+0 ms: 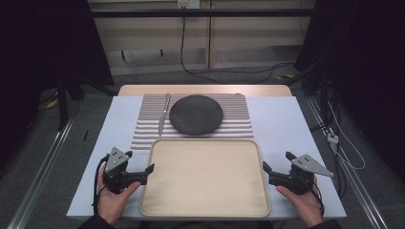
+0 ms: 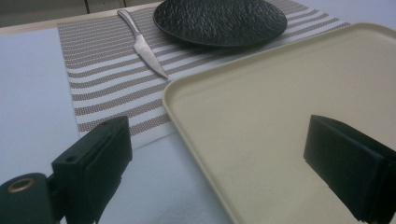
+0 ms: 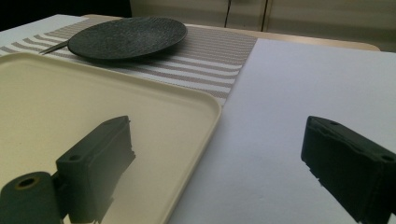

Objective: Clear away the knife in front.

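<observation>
Tray (image 1: 205, 179) lies flat at the near middle of the surface (image 1: 286, 124), with the left claw (image 1: 148, 171) at its 9 o'clock edge and the right claw (image 1: 265, 168) at its 3 o'clock edge, both with jaws apart and holding nothing. Judging from this, a clean lift needs each claw to straddle the rim squarely, then close evenly. Plate (image 1: 196, 114) and knife (image 1: 164, 113) rest on the striped mat (image 1: 234, 125) at 12 o'clock

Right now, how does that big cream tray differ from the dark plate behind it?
The tray is pale cream, rectangular with rounded corners and smooth; the plate is near black, round and rough-textured. The tray is clearly larger. The tray lies mostly on the white table cover, overlapping the near edge of the striped placemat, while the plate sits wholly on that placemat beside a knife. Both lie flat and hold nothing.
</observation>
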